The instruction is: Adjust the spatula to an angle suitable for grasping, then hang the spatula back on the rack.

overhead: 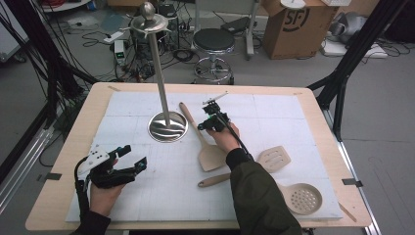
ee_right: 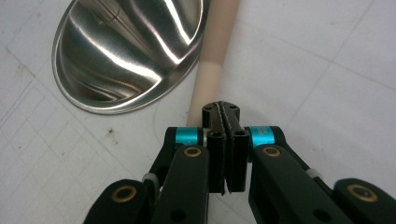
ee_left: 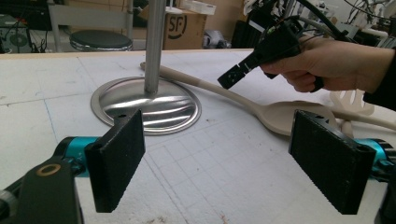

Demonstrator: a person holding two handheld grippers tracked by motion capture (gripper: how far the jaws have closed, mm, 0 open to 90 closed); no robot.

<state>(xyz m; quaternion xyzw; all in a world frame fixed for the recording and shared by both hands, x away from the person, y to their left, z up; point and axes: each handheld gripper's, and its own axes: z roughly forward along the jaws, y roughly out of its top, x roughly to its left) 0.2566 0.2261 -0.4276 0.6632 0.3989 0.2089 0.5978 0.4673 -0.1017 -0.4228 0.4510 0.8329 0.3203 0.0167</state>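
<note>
Spatula (overhead: 208,147) lies on the mat (overhead: 147,196) beside the stand (overhead: 168,126), its handle right under the right gripper (ee_right: 226,112), jaws pressed together on nothing. Three utensils total: it, a slotted turner (overhead: 273,159), a skimmer (overhead: 302,198). Left gripper (overhead: 133,157) gapes wide, empty.

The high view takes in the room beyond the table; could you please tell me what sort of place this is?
Probably a lab or workshop set up for recording. Loose cables and a power strip lie on the floor, a cardboard box stands beside a black stool, and black frame struts flank the table.
</note>
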